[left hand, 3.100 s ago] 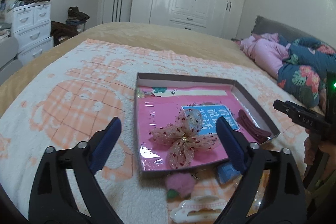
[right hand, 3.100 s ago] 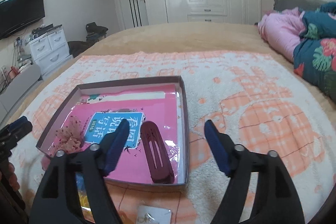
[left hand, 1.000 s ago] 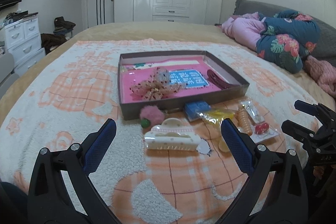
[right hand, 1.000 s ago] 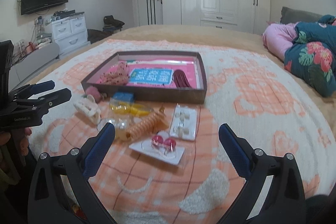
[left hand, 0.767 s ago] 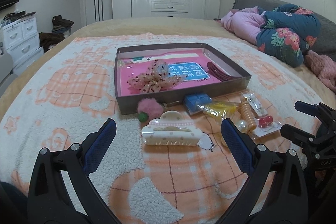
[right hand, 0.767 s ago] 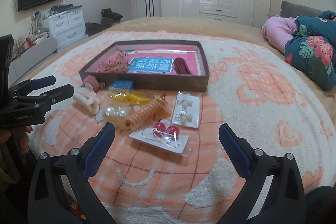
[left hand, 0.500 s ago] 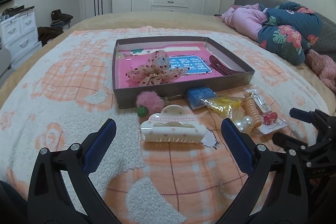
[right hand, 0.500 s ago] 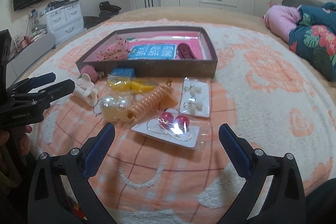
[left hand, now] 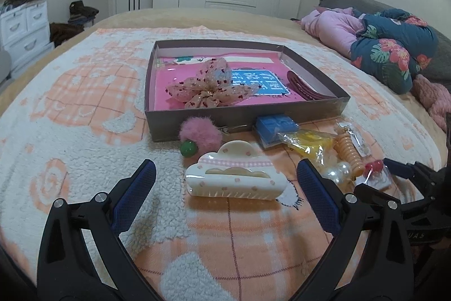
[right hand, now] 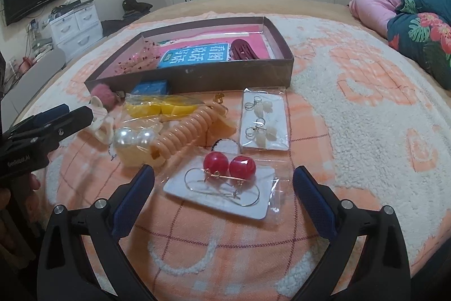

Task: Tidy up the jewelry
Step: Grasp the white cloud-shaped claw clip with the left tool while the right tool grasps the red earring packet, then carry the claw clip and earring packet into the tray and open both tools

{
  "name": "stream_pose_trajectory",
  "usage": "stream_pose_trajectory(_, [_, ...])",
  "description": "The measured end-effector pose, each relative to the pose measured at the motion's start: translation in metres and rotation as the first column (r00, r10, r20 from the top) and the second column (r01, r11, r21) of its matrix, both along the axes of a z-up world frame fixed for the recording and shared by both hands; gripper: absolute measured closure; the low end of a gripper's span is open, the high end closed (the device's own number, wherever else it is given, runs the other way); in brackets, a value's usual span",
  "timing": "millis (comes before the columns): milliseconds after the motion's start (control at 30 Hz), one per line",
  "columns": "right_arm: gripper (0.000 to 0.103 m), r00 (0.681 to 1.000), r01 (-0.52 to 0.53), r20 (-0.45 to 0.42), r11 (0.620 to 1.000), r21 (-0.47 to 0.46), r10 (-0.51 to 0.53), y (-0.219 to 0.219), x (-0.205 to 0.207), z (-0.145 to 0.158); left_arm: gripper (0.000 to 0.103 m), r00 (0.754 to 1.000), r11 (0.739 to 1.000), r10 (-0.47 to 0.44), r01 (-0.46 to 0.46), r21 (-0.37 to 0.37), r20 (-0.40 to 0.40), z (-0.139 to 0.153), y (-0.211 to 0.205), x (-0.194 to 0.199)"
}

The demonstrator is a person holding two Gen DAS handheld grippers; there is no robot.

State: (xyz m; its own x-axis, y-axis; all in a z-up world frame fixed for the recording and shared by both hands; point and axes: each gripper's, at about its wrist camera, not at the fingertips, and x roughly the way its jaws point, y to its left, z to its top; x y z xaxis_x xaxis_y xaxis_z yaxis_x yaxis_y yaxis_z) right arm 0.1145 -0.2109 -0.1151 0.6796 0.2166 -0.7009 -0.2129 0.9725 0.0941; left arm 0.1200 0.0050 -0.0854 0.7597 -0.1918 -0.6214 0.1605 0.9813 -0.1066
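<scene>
A glossy cream claw clip [left hand: 234, 179] with pink dots and a scalloped top lies on the fleecy peach-and-white blanket [left hand: 84, 114], between the spread blue pads of the left hand-held gripper [left hand: 225, 188], which is wide open and holds nothing. The right hand-held gripper [right hand: 222, 191] is equally wide open and empty, its pads flanking a white card in clear film carrying two round red bead earrings [right hand: 229, 165] on thin wire hoops. Just beyond lie a second card of pale earrings [right hand: 263, 122], a ribbed orange coil [right hand: 183, 134], pearl beads [right hand: 135, 137], a yellow packet [right hand: 157, 107] and a fluffy pink pom-pom [left hand: 200, 133]. The shallow brown cardboard box [left hand: 245, 114], lined in pink, holds a sheer speckled bow [left hand: 211, 92] and a dark red hair clip [left hand: 301, 88]
</scene>
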Motion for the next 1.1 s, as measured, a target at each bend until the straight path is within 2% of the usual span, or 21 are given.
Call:
stream_pose_trajectory(33, [0.021,1.0,0.005,-0.002,1.0,-0.01,-0.005,0.0,0.001,-0.001,0.011,1.0,1.0,0.0,0.0,0.0,-0.002,-0.001,0.0,0.001])
stream_pose_trajectory(133, [0.028,1.0,0.003,-0.001,1.0,-0.017,-0.003,-0.001,0.0,-0.001,0.011,1.0,1.0,-0.001,0.001,0.002,-0.012,-0.004,-0.002,0.002])
stream_pose_trajectory(200, [0.037,1.0,0.004,0.003,1.0,-0.027,-0.003,-0.001,-0.001,-0.001,0.011,1.0,1.0,-0.004,0.004,0.003,-0.017,-0.006,-0.003,0.004])
stream_pose_trajectory(433, [0.051,1.0,-0.004,-0.005,1.0,-0.007,0.004,-0.007,-0.005,0.003,0.011,0.999,1.0,-0.018,0.018,0.005,-0.042,-0.012,-0.007,0.008])
stream_pose_trajectory(667, [0.052,0.999,0.026,0.019,1.0,-0.005,-0.026,-0.018,-0.013,0.015,0.013,0.998,1.0,-0.019,0.018,-0.011,-0.056,-0.012,-0.006,0.011])
stream_pose_trajectory(733, [0.052,0.998,0.058,0.036,0.998,-0.009,-0.058,-0.025,-0.014,0.019,0.027,0.998,1.0,-0.026,0.026,0.001,-0.062,-0.013,-0.008,0.012])
stream_pose_trajectory(800, [0.052,0.994,0.098,0.059,0.995,-0.014,-0.097,-0.033,-0.016,0.024,0.032,0.997,0.999,-0.033,0.034,0.013,-0.074,-0.015,-0.011,0.013])
stream_pose_trajectory(933, [0.052,0.987,0.14,0.086,0.99,-0.008,-0.139,-0.042,-0.017,0.03,0.033,0.996,0.999,-0.043,0.045,0.027,-0.081,-0.015,-0.014,0.012])
stream_pose_trajectory(1100, [0.052,0.983,0.142,0.112,0.99,0.004,-0.142,-0.044,-0.019,0.035,0.033,0.995,0.998,-0.05,0.053,0.04,-0.081,-0.013,-0.013,0.007])
